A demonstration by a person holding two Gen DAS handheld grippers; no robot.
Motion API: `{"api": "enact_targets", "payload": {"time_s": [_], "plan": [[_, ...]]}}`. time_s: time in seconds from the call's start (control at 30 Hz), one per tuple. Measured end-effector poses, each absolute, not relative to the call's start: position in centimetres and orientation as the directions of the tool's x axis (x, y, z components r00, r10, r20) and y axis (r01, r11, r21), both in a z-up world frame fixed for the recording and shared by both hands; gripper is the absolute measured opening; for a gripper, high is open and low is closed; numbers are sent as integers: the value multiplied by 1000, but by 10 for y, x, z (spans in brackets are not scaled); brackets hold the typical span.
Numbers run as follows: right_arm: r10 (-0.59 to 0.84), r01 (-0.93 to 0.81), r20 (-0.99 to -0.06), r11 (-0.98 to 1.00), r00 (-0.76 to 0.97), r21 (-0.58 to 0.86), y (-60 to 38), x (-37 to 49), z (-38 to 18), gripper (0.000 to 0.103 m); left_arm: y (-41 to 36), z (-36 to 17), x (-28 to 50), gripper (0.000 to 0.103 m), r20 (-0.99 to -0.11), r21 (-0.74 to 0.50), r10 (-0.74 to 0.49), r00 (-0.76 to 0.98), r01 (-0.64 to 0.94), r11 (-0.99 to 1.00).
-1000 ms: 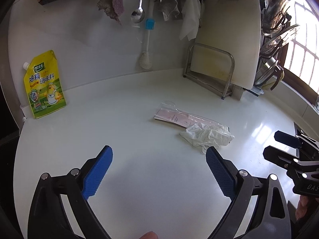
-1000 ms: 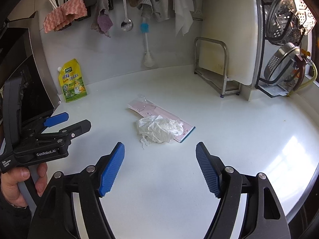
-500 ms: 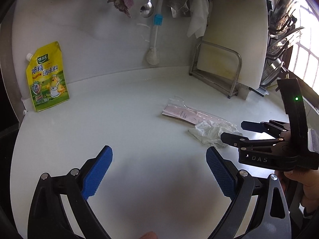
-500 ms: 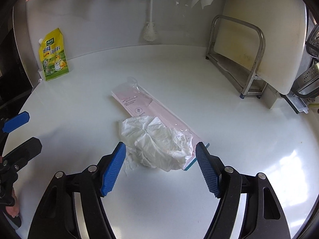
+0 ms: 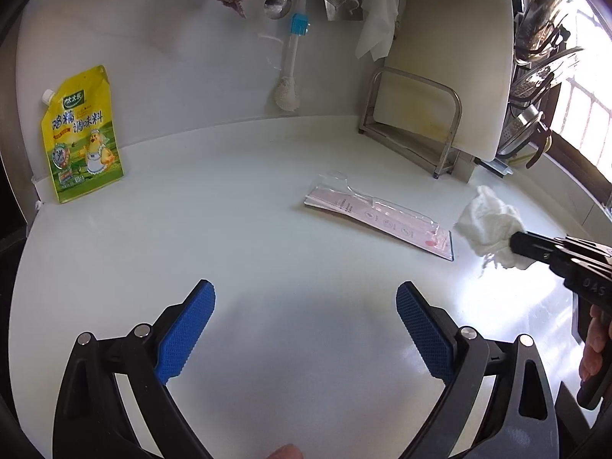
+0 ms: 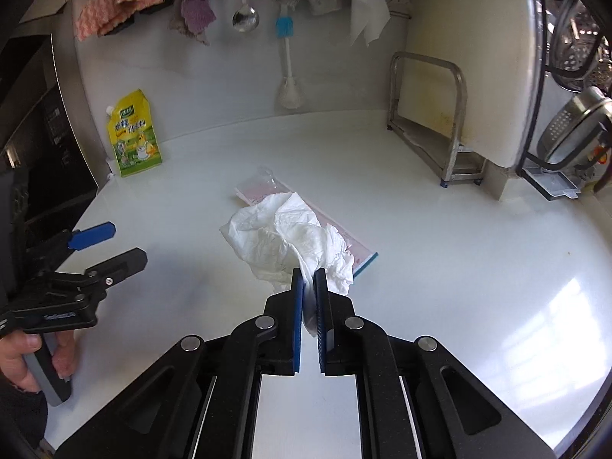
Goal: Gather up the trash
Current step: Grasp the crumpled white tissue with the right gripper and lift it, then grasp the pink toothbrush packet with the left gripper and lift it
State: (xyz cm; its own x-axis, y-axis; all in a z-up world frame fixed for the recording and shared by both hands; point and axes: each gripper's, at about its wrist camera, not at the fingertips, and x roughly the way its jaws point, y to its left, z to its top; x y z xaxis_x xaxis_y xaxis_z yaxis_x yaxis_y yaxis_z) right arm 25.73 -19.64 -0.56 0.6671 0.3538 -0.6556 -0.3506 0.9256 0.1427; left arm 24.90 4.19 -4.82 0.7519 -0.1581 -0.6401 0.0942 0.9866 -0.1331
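Gripping: right gripper (image 6: 309, 279) clamped on crumpled tissue (image 6: 290, 241), bulk bunched ahead of its tips.
Left gripper (image 5: 306, 306): spread apart, holding nothing.
Wrapper (image 5: 376, 216): flat on counter (image 5: 229, 229).

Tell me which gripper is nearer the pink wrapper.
Right. The right gripper holds the tissue just beside the pink wrapper; the left gripper hangs open, farther back.

A crumpled white paper tissue (image 6: 290, 241) sits between blue cross-hatched pads (image 6: 297, 321), a pale pink flat plastic-fronted package (image 5: 376, 220) has a blue edge, and at ten o'clock a yellow-green printed seasoning pouch (image 5: 82, 135) shows a cartoon chicken.
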Motion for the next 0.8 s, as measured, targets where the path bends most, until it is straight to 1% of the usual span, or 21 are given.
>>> {"api": "enact_targets", "payload": {"time_s": [0.07, 0.13, 0.23, 0.33, 0.57, 0.67, 0.8], "plan": [[342, -323, -642, 934, 686, 151, -218, 243, 1, 6, 36, -51, 252, 95, -647, -146, -165, 745, 91, 985], [330, -301, -638, 940, 695, 158, -237, 230, 2, 6, 27, -52, 257, 96, -654, -138, -140, 743, 64, 988], [325, -273, -631, 945, 705, 182, -263, 213, 2, 6, 6, -45, 271, 96, -676, -183, -170, 717, 60, 981], [332, -260, -626, 943, 706, 206, -281, 200, -2, 6, -20, -39, 293, 96, -707, -177, -163, 688, 51, 983], [351, -288, -622, 936, 700, 204, -297, 189, -2, 6, -63, -41, 348, 96, -789, -110, -71, 610, -28, 994], [361, -316, -609, 931, 706, 185, -304, 190, 7, 6, -69, -45, 363, 96, -804, -75, -7, 594, -90, 993], [383, -348, -578, 921, 721, 176, -313, 195, 23, 6, -69, -57, 382, 96, -843, -79, 39, 536, -195, 978]]}}
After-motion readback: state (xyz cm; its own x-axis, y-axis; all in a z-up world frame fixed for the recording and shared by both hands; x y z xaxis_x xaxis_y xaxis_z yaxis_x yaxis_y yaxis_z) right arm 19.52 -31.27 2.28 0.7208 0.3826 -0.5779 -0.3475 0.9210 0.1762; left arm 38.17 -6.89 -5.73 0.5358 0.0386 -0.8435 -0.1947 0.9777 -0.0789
